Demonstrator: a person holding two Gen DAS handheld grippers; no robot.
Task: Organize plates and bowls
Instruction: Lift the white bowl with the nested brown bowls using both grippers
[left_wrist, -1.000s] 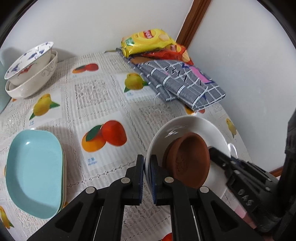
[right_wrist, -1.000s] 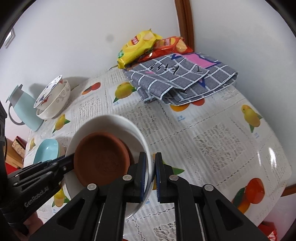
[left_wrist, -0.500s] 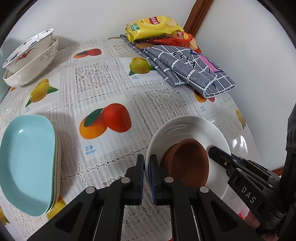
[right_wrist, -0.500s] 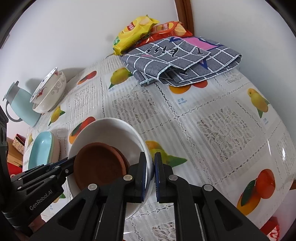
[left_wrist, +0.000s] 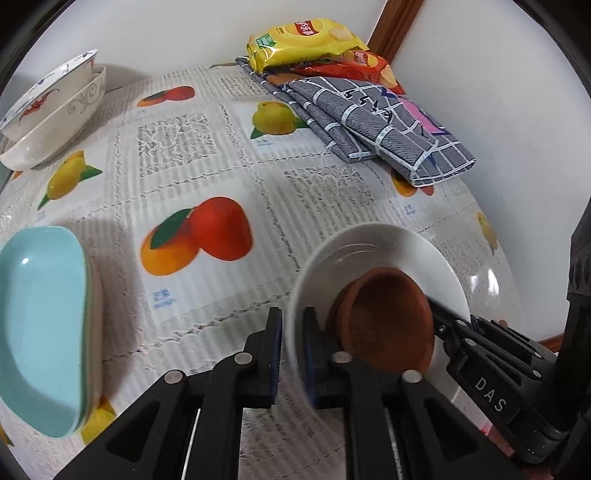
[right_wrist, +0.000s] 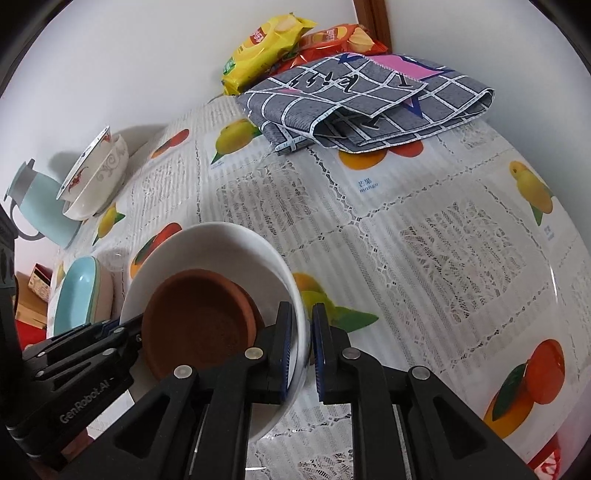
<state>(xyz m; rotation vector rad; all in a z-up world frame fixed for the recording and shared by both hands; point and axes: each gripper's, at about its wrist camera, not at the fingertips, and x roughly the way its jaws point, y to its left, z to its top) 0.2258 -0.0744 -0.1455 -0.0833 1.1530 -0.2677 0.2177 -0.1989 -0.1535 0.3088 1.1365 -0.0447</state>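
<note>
Fruit-print worktop in a white-walled corner

The worktop (left_wrist: 229, 162) wears a lace-patterned cloth printed with mangoes and lemons. Plain white walls (left_wrist: 155, 33) meet far ahead of the tool at a brown wooden post (right_wrist: 371, 18). Soft, even light leaves a glossy sheen on the cloth near its right edge.
</note>
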